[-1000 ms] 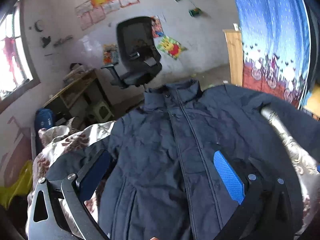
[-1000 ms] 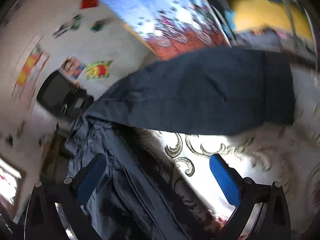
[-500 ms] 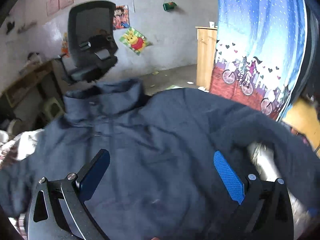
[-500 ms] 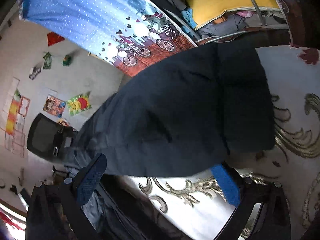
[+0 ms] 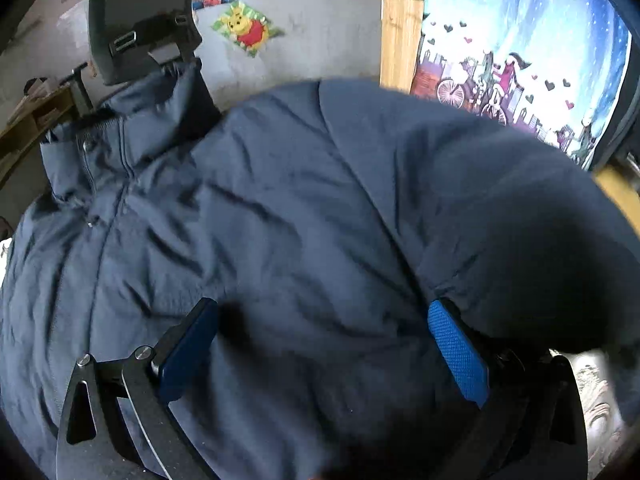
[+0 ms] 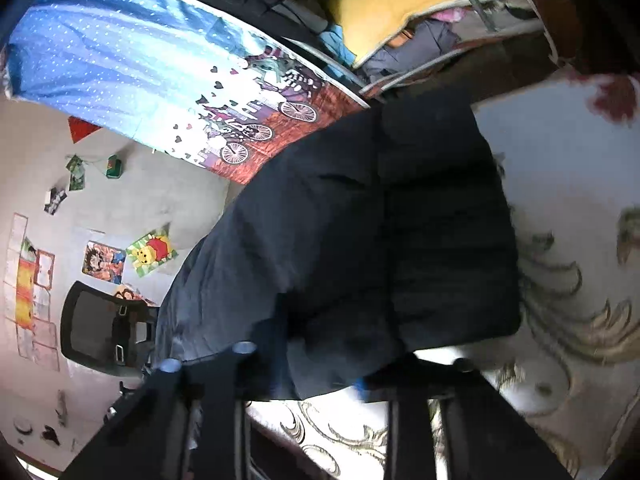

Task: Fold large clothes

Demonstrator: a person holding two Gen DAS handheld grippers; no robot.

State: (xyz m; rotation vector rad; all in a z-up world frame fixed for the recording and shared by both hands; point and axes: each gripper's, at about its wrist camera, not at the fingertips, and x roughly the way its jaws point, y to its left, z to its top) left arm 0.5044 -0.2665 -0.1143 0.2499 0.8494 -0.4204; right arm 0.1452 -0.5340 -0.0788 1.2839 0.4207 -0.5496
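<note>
A large dark navy jacket (image 5: 280, 220) lies front-up on the patterned bedspread, its zipped collar (image 5: 132, 120) at the upper left. My left gripper (image 5: 320, 344) hovers close over the chest by the shoulder, its blue pads (image 5: 456, 352) wide apart and open, holding nothing. In the right wrist view the jacket's sleeve (image 6: 380, 240) stretches away across the bedspread (image 6: 560, 280). My right gripper (image 6: 320, 376) is closing its jaws on the sleeve's near edge. The fabric is bunched between the fingers and hides most of the pads.
A black office chair (image 5: 140, 20) stands behind the collar by a grey wall with posters. A wooden cabinet (image 5: 400, 40) and a blue curtain with bicycles (image 5: 520, 40) are at the back right. A rack with a yellow cover and clothes (image 6: 400, 8) borders the bed.
My left gripper came down and forward, close over the jacket near the shoulder, still open. My right gripper rolled, moved up to the sleeve and closed from wide open onto its edge.
</note>
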